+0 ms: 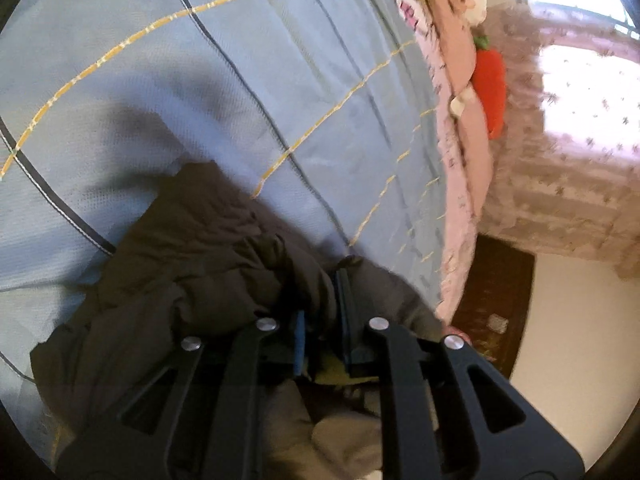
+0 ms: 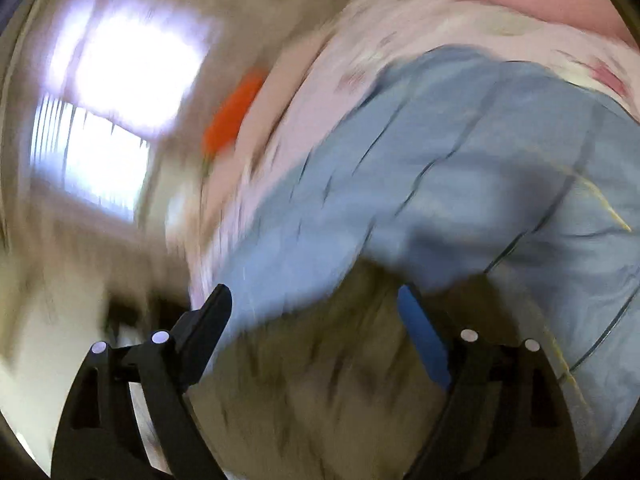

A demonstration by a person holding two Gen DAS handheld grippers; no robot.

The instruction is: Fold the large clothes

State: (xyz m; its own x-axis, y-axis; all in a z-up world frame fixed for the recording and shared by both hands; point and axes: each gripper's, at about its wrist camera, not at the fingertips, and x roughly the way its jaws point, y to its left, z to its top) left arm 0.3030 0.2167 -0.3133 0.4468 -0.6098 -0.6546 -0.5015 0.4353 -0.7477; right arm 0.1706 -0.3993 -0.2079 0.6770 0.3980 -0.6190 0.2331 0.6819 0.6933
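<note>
A dark olive-brown padded garment (image 1: 200, 248) lies bunched on a light blue checked bedspread (image 1: 224, 80). My left gripper (image 1: 324, 292) is shut on a fold of this garment, with the cloth pinched between its blue pads. In the blurred right wrist view, my right gripper (image 2: 316, 300) is open, its fingers wide apart. The same garment (image 2: 304, 368) lies between and below its fingers; I cannot tell whether it touches them. The bedspread (image 2: 460, 168) fills the upper right of that view.
A pink floral sheet edge (image 1: 456, 184) borders the bedspread. Pink pillows and a red carrot-shaped plush (image 1: 490, 84) lie at the bed's end. Patterned curtains (image 1: 560, 200) cover a bright window. A dark wooden piece (image 1: 496, 304) and pale floor lie beside the bed.
</note>
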